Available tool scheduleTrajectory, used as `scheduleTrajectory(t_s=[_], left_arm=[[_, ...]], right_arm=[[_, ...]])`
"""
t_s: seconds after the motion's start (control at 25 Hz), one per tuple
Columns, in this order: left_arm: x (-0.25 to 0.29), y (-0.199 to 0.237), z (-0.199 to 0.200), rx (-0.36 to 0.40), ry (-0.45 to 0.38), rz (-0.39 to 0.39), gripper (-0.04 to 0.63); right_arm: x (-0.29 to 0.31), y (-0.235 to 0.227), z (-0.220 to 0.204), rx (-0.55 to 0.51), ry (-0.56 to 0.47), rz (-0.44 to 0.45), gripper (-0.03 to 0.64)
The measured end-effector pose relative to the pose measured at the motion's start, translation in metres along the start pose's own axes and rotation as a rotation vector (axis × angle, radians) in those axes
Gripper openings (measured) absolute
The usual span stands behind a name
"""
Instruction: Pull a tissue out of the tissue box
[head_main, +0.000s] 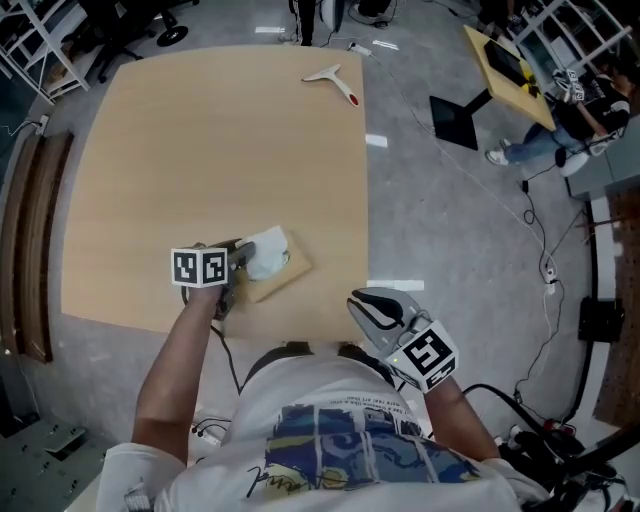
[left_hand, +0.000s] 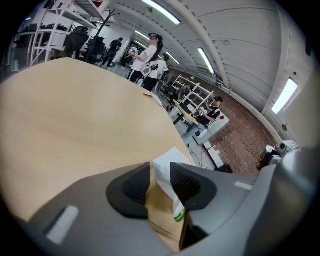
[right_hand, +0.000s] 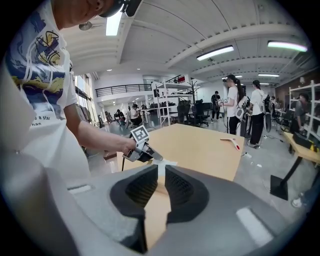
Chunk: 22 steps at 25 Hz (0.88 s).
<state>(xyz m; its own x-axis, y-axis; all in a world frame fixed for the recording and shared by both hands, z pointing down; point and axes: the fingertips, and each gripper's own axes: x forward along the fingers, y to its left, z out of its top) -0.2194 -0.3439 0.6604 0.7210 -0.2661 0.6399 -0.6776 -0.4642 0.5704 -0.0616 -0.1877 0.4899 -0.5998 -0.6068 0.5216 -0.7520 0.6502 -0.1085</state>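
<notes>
Left tongs (left_hand: 160, 169) stand narrowly apart around the white tissue (left_hand: 168, 156) sticking up from a brown tissue box (head_main: 278, 278), near the front edge of the wooden surface (head_main: 200, 150). Right tongs (right_hand: 160, 170) hang beside the surface, narrowly apart, empty.

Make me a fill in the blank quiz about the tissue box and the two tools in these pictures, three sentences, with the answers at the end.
1. The tissue sticking out of the tissue box is ___ in colour.
2. The left tool has the ___ between its jaws.
3. The right tool, held off to the side of the table, has ___ between its open jaws.

Missing words: white; tissue; nothing
</notes>
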Motion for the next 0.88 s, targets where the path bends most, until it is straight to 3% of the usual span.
scheduleTrajectory(t_s=[0.28,0.56,0.88], left_arm=[[-0.005,-0.004,0.001,0.109,-0.004,0.067,0.012],[-0.012,-0.012,0.005,0.122,-0.058,0.083,0.006],[-0.026,-0.035,0.014,0.22,-0.167,0.141,0.005]], right_arm=[[-0.008,-0.006,-0.002,0.0,-0.005,-0.012,0.034],[-0.014,-0.009,-0.003,-0.007,-0.014,-0.002,0.034],[-0.028,-0.015,-0.011,-0.026,-0.03,0.035,0.034]])
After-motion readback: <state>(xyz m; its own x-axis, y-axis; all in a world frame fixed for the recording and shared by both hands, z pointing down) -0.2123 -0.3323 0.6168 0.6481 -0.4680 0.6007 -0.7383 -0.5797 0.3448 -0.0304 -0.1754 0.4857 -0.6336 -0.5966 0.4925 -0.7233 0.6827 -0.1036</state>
